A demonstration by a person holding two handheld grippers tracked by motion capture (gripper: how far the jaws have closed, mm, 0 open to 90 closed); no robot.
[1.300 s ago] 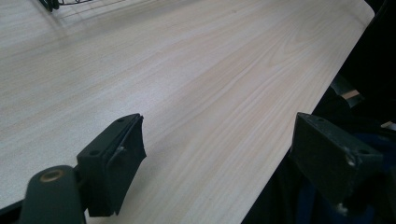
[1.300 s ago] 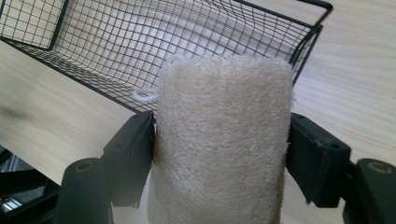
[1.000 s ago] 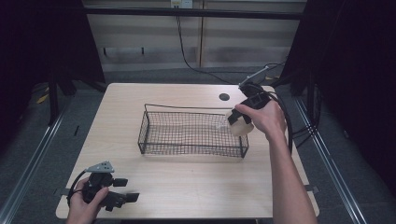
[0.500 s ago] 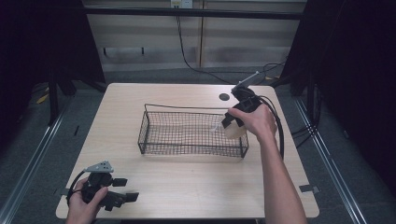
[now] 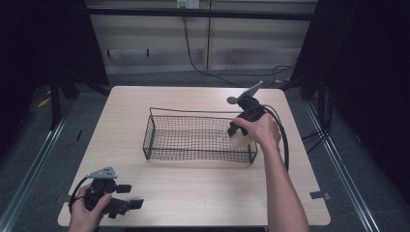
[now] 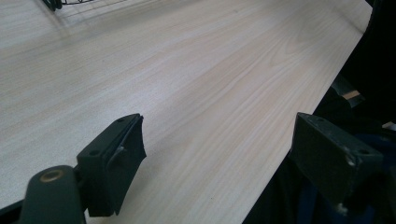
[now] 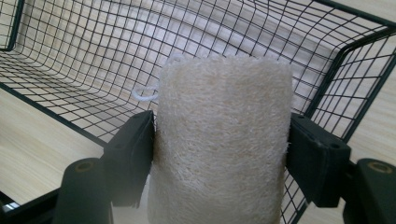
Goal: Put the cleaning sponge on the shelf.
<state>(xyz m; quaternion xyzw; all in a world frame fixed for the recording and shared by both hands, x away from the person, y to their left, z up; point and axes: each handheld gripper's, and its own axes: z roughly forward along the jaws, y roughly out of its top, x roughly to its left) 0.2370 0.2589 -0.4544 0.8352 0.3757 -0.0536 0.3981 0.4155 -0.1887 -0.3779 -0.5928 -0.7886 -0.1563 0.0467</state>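
A cream loofah pad (image 7: 222,140) with a small white loop is pinched between the two black jaws of my right gripper (image 7: 219,158). In the high view that gripper (image 5: 237,135) hangs over the right end of the black wire basket (image 5: 159,145), with the pale loofah (image 5: 238,140) just inside the rim. My left gripper (image 5: 128,195) rests at the table's front left corner, jaws wide apart. Nothing but bare wood lies between the fingers (image 6: 114,163) of that left gripper (image 6: 219,163).
The wooden table (image 5: 193,193) has bare room in front of the basket and to its left. A small dark round mark (image 5: 231,100) sits on the tabletop near the back right. Metal rails run along the floor on both sides.
My right gripper has come down and leftward with the loofah, from above the basket's right end to just inside its rim. The left gripper has stayed put.
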